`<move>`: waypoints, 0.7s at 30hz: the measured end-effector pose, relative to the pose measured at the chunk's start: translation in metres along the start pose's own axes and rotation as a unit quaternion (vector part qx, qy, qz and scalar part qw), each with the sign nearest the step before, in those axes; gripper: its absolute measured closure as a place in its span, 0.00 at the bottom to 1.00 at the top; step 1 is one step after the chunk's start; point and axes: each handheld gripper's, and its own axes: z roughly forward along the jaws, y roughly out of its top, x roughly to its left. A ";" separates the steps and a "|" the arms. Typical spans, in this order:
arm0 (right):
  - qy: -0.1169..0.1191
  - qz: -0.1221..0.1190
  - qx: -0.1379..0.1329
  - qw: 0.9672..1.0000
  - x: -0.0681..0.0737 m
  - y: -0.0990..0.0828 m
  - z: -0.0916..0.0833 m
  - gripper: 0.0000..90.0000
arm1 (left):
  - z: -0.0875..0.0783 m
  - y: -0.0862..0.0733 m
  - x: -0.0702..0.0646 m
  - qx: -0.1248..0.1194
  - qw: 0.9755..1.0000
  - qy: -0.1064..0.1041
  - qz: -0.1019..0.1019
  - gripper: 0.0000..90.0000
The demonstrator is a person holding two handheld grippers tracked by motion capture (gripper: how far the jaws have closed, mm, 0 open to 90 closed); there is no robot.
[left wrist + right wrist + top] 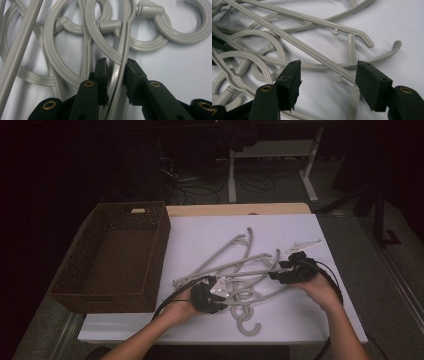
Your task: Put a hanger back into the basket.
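A tangle of grey plastic hangers (240, 277) lies in the lower middle of the high view on the white bench (200, 235), with a brown wicker basket (117, 255) at the left; they look light and stiff, smooth enough to slip, and their hooks and arms are interlocked, so I'd expect a lifted one to drag its neighbours; the thin flat arm near a hook seems the sensible place to pinch.

The left tool (117, 68) sits at the bottom centre of its own view, its jaws drawn in narrow around one slim hanger arm (117, 72); the pads look to be pressing on it, so I'd call that a grip. In the high view this left tool (222, 296) rests low at the pile's near edge.

The right tool (328, 77) stands wide open over the hangers' straight bars (312, 50); nothing is pinched between its pads, and it holds nothing.
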 end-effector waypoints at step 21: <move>-0.008 0.007 -0.027 1.000 -0.002 0.002 -0.013 0.38 | -0.011 0.001 0.000 -0.004 0.999 -0.033 -0.012 0.90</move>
